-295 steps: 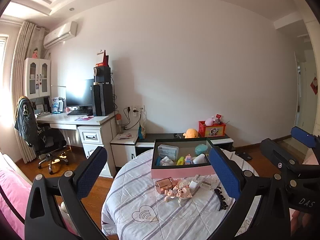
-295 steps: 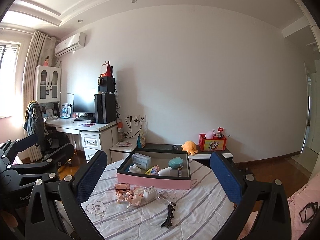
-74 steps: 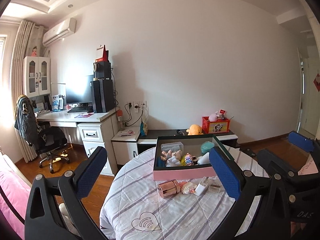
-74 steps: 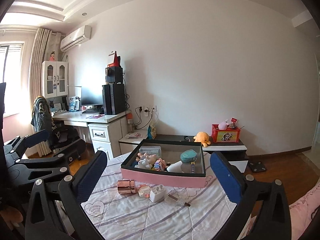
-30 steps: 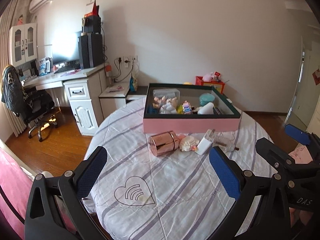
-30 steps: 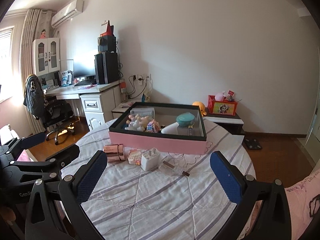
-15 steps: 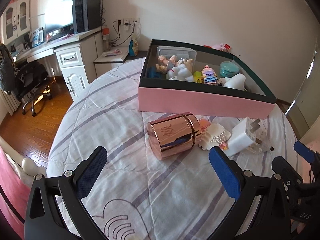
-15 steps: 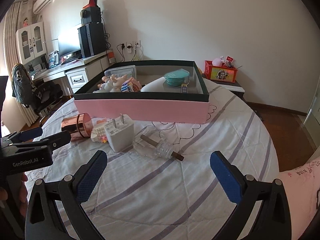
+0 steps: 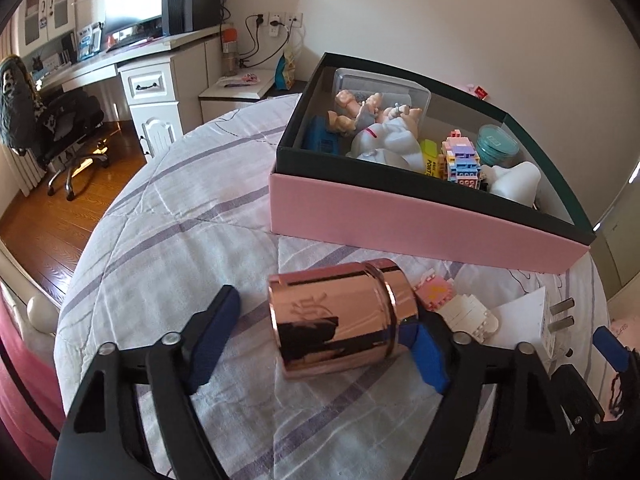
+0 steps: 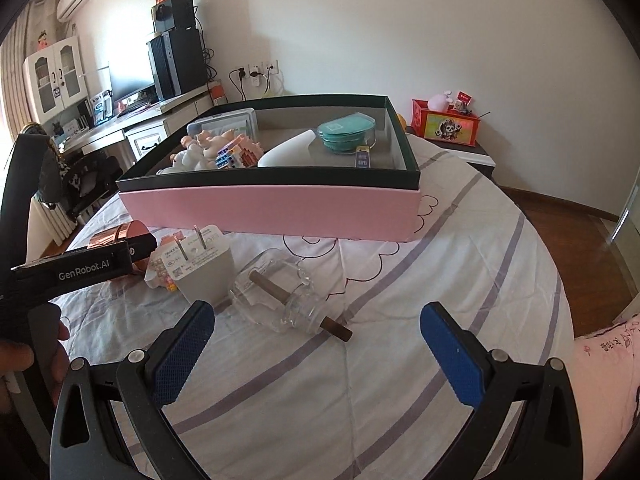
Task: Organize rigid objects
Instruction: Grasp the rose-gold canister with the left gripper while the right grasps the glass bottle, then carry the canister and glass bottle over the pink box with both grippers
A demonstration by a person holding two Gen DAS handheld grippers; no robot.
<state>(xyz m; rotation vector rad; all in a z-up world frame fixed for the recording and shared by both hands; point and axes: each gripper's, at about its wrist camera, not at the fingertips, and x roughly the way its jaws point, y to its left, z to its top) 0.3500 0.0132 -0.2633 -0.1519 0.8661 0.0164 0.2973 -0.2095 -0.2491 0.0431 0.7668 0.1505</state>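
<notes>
A rose-gold metal canister point(image 9: 340, 316) lies on its side on the quilted round table. My left gripper point(image 9: 320, 340) is open and straddles it: the right pad touches its lid end, the left pad stands apart. The pink box point(image 9: 420, 216) with dark rim, behind it, holds toys, a brick model and a teal tin. My right gripper point(image 10: 316, 348) is open and empty, just short of a clear glass piece with a brown stick point(image 10: 288, 292). A white plug charger point(image 10: 204, 264) and a beaded item point(image 10: 160, 272) lie left of the glass piece.
The left gripper's body point(image 10: 80, 268) reaches in at the left of the right wrist view. A desk with a computer point(image 9: 132, 52) and an office chair point(image 9: 52, 120) stand beyond the table's left edge. A red toy box point(image 10: 444, 124) sits behind.
Both grippers have dropped close to the table. My left gripper has narrowed and come around the canister. My right gripper has come up to the glass piece.
</notes>
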